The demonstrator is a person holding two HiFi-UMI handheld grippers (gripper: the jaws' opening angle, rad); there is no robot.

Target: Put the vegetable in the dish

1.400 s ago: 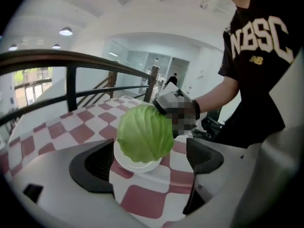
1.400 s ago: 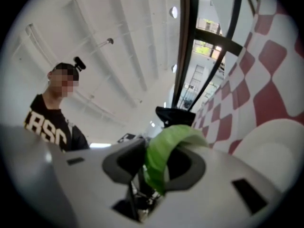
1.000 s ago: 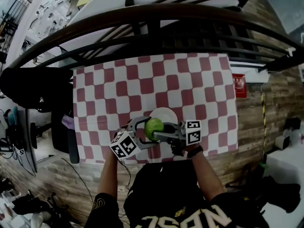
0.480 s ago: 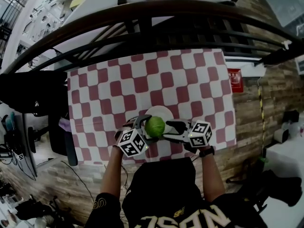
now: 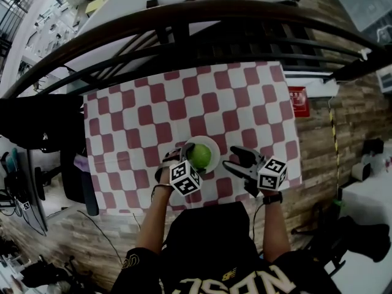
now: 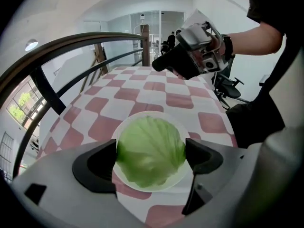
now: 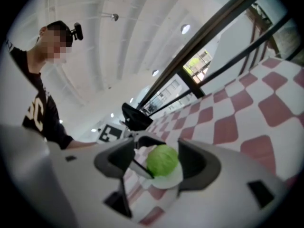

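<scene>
The round, leafy green cabbage (image 5: 199,156) sits in the white dish (image 5: 212,144). The left gripper (image 6: 150,156) has its jaws pressed on both sides of the cabbage. The right gripper (image 5: 236,158), just right of the dish, has just been opening its jaws wide and holds nothing. Under the dish is a red-and-white checked tabletop (image 5: 141,115). Past the dish curves a dark railing (image 5: 184,17), and right of the dish is wooden floor (image 5: 343,121)

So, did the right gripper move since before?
Yes. The right gripper went right, off the cabbage and clear of the dish; its jaws just opened, empty.
</scene>
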